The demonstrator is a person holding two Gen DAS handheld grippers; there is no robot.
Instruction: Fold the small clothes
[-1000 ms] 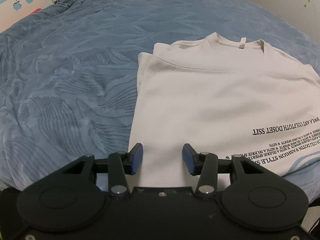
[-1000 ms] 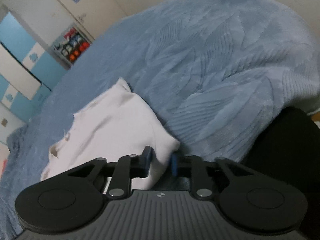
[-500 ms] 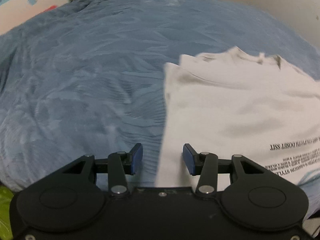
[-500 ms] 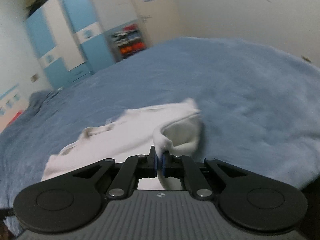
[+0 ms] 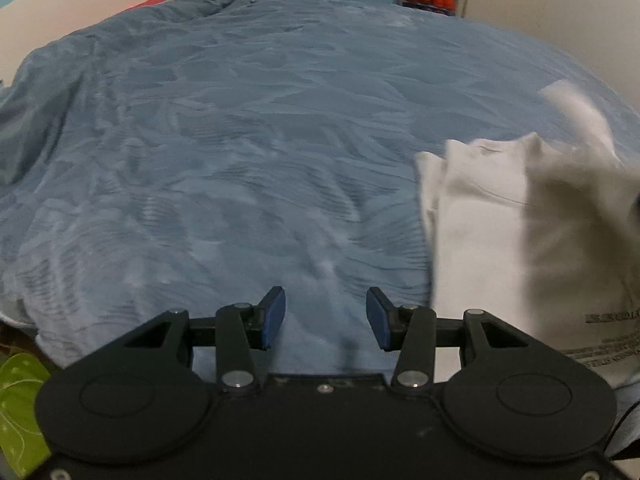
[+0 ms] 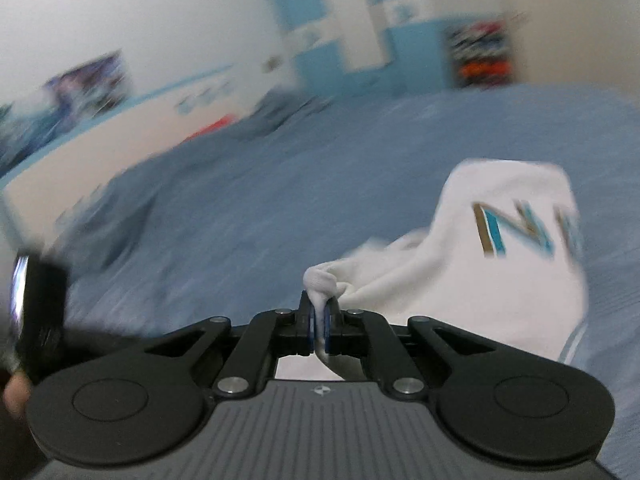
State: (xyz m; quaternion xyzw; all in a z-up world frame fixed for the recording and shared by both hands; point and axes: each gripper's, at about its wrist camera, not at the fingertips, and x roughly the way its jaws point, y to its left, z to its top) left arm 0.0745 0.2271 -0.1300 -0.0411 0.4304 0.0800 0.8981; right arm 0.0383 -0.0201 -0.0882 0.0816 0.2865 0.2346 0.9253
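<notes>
A: Where does the white T-shirt (image 5: 500, 240) lie, and who has hold of it?

B: It rests on the blue bedspread (image 5: 224, 152), off to the right in the left wrist view, with its near hem close to the bed's front edge. The right claw (image 6: 319, 330) is pinched tight on a bunched bit of the T-shirt's fabric, which rises in a small knot above the pads; part of the shirt is lifted and turned so that its printed letters face the camera. The picture is blurred, so which corner is held cannot be told.

A: And the left claw (image 5: 326, 318)?

B: Its jaws stand wide apart with nothing between them. It hangs over bare bedspread just beside the shirt's left edge, touching no cloth.

A: Why hold the shirt so?

B: Judging by the task, the pinched part is probably being carried across to make a fold, while the left claw waits out of the cloth's way.

A: Is there room?

B: Plenty: the bedspread lies bare to the left and beyond. The near edge is the tight side, where a loose hem could slide off.
</notes>
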